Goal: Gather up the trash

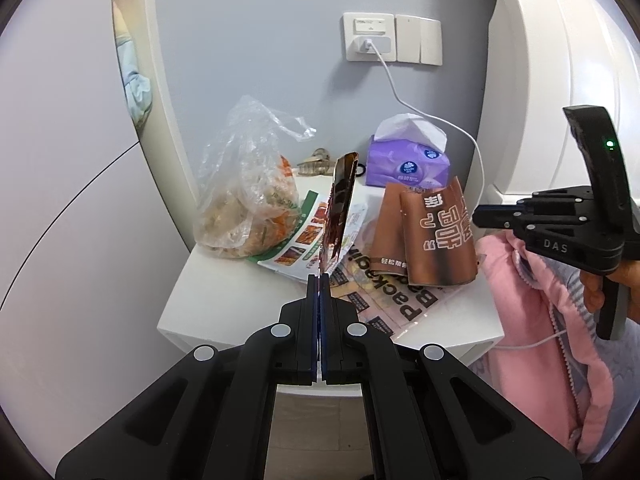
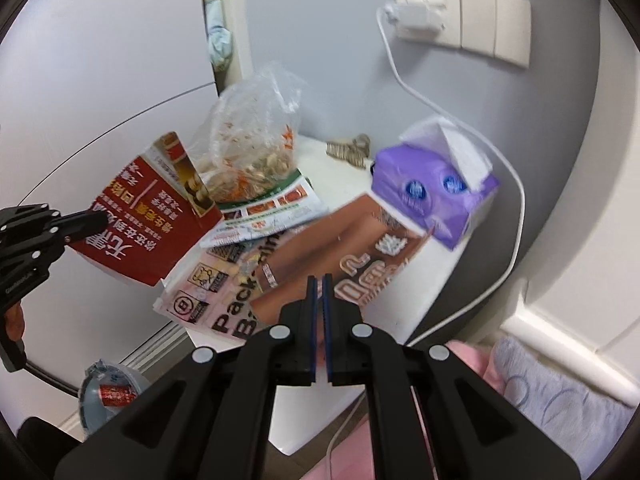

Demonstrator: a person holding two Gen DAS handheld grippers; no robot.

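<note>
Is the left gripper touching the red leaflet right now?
Touching. The left wrist view shows the left gripper shut on the red leaflet, which stands edge-on from its tips; the right wrist view shows the leaflet lifted off the table.

Right gripper (image 2: 319, 280) closed, empty, over brown wrapper (image 2: 340, 248) on white table (image 2: 320, 152); left gripper (image 2: 105, 216) at nine o'clock pinching red leaflet (image 2: 148, 220); purple tissue pack (image 2: 432, 196) at two o'clock.

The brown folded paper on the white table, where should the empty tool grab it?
Probably by the near lower edge of the brown folded paper. It lies nearly flat on the printed sheets, and that edge sits right ahead of the shut right tool, so open the jaws and slide in low from the front.
</note>
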